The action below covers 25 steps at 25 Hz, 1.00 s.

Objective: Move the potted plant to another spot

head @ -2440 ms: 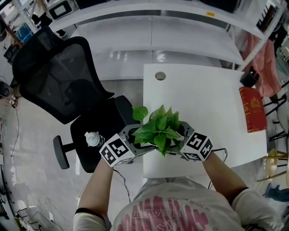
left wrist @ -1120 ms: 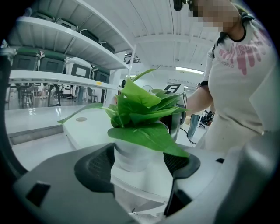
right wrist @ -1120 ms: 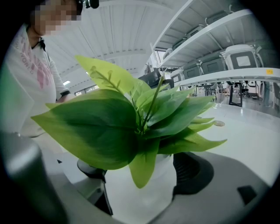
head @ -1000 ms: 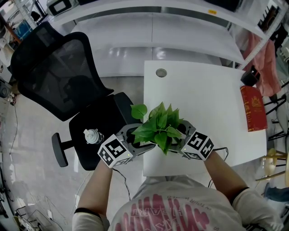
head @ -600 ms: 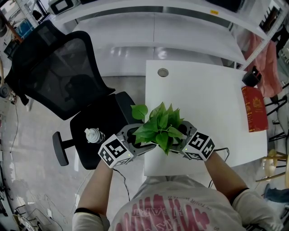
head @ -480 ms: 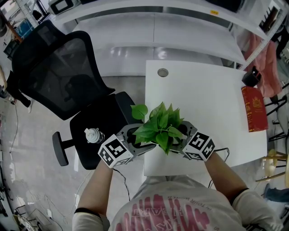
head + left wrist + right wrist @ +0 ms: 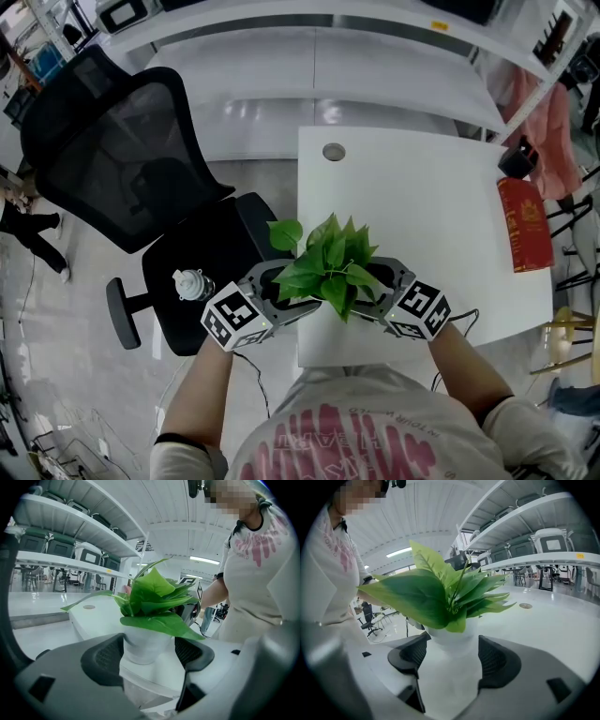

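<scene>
The potted plant, green leaves in a small white pot, stands on the near left corner of the white table. My left gripper is at its left and my right gripper at its right, leaves covering both sets of fingertips. In the left gripper view the pot stands on the table just beyond the open left gripper. In the right gripper view the pot stands at the tips of the right gripper, whose jaws have just been closing; bare table shows between the pads.
A black office chair stands left of the table with a clear bottle on its seat. A red book lies at the table's right edge, with a round cable hole at the far left. White shelving runs behind.
The right gripper has slid slightly to the right and away from the leaves. The plant and left gripper have stayed put. A person's legs have appeared at the left edge.
</scene>
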Each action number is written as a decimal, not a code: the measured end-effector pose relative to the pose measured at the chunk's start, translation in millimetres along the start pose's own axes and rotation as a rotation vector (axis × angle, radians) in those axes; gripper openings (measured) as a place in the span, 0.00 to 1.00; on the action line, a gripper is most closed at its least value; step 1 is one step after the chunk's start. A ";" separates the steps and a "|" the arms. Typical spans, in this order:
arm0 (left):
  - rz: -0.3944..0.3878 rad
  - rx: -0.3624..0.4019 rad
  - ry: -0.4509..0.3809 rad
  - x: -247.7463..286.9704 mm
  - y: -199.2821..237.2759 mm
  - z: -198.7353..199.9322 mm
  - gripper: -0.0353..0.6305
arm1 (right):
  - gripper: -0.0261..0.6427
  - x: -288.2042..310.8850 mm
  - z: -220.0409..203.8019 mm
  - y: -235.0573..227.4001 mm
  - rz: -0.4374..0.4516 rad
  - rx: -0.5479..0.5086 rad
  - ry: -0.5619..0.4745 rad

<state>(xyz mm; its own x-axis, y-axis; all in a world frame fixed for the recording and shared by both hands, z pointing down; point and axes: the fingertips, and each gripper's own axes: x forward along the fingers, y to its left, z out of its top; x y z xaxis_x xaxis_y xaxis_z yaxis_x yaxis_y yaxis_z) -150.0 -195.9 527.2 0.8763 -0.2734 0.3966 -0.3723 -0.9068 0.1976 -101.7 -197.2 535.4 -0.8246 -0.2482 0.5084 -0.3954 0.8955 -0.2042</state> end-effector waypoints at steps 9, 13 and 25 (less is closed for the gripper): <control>-0.006 -0.022 -0.036 -3.9 3.0 -1.8 0.56 | 0.37 -8.5 -5.7 -2.6 -0.057 -0.009 0.020; -0.015 -0.035 -0.050 -5.8 5.4 -2.7 0.56 | 0.19 -10.4 -9.0 -5.7 -0.101 -0.018 0.044; -0.042 -0.050 -0.072 -7.4 9.9 -6.8 0.56 | 0.06 -16.7 -12.6 -5.6 -0.120 0.080 0.035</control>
<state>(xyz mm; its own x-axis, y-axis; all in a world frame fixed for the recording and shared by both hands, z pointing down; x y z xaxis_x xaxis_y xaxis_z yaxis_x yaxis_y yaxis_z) -162.2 -200.7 532.3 0.9105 -0.2597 0.3219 -0.3483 -0.9012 0.2581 -80.6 -193.4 538.6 -0.7552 -0.3378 0.5618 -0.5228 0.8274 -0.2052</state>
